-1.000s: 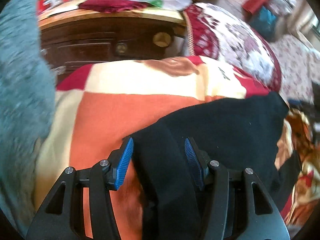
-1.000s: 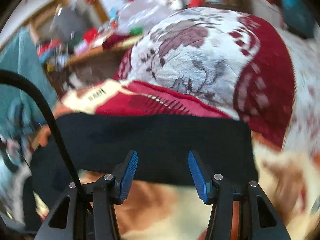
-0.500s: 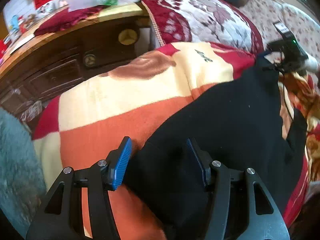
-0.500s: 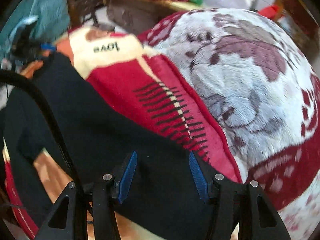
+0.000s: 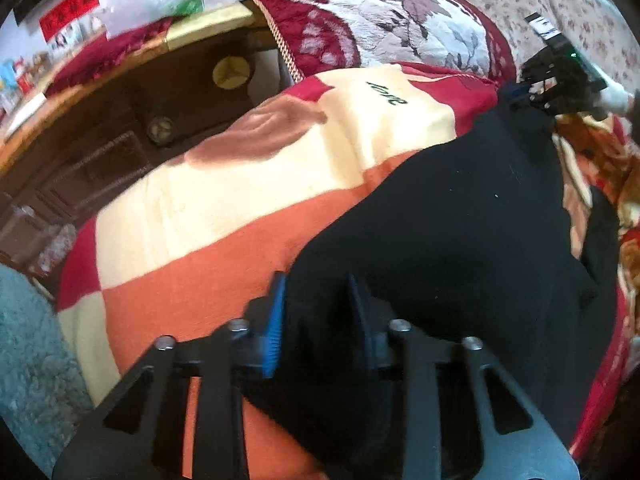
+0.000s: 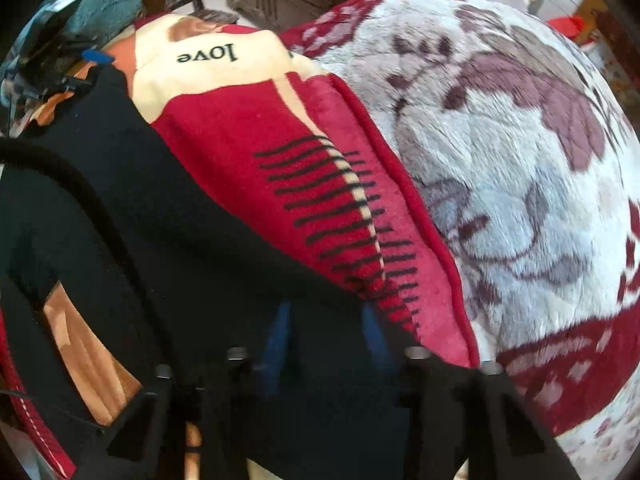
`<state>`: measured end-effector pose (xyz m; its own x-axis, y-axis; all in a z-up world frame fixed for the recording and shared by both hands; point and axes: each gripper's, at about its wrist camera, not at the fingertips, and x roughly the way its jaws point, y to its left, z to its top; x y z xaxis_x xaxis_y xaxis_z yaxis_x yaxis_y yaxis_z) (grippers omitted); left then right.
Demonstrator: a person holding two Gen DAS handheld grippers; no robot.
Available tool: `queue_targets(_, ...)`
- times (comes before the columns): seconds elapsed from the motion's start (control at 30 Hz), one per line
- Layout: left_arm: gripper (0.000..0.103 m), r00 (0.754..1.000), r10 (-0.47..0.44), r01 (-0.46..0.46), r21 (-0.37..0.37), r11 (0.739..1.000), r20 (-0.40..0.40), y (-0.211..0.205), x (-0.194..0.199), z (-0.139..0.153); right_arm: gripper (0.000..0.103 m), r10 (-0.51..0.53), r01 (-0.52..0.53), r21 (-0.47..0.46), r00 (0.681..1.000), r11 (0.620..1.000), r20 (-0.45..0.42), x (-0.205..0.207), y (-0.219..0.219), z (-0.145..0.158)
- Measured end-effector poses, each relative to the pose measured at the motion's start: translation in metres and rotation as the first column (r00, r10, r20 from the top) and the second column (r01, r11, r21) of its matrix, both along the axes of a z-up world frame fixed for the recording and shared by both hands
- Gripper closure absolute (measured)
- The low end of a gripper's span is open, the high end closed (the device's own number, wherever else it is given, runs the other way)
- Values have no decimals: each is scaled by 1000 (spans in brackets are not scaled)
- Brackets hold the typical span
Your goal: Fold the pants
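Left gripper: closing on near corner of black fabric pants.
Right gripper: closing on far corner.
Axis: pants edge spans both.

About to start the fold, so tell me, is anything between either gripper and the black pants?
Nothing visible. The black pants fabric already lies between the closing jaws of both the left gripper and the right gripper, on the patterned blanket.

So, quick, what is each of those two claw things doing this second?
Left gripper: jaws closing, black pants fabric between them.
Right gripper: jaws closing too, the pants' edge between them.
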<state>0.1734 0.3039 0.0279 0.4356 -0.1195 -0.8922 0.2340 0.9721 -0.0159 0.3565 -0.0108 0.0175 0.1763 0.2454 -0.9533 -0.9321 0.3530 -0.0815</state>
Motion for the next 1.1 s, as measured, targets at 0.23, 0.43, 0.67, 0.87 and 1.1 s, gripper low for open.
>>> queue_targets(0.23,95,997,1,-3,24,1000,76,-24,-16,25,102,-16,16,2,998,1000,67,-33,-23,21)
queue_targets(0.43,95,995,-2,-2,34,999,99,-40,-26,36,93,-95,86,67,984,994,149,-30,-47,56)
queue_targets(0.67,95,996,33,-34,10,999,86,-24,-19,27,54,-7,17,-94,994,995,112,-4,-18,14)
queue_targets(0.87,95,997,39,-38,-8,999,69,-16,-14,19,53,30,-25,-121,999,992,34,25,-14,-1)
queue_targets(1.1,95,998,32,-32,-3,999,59,-18,-12,16,68,28,-48,-159,991,986,-129,48,-12,-2)
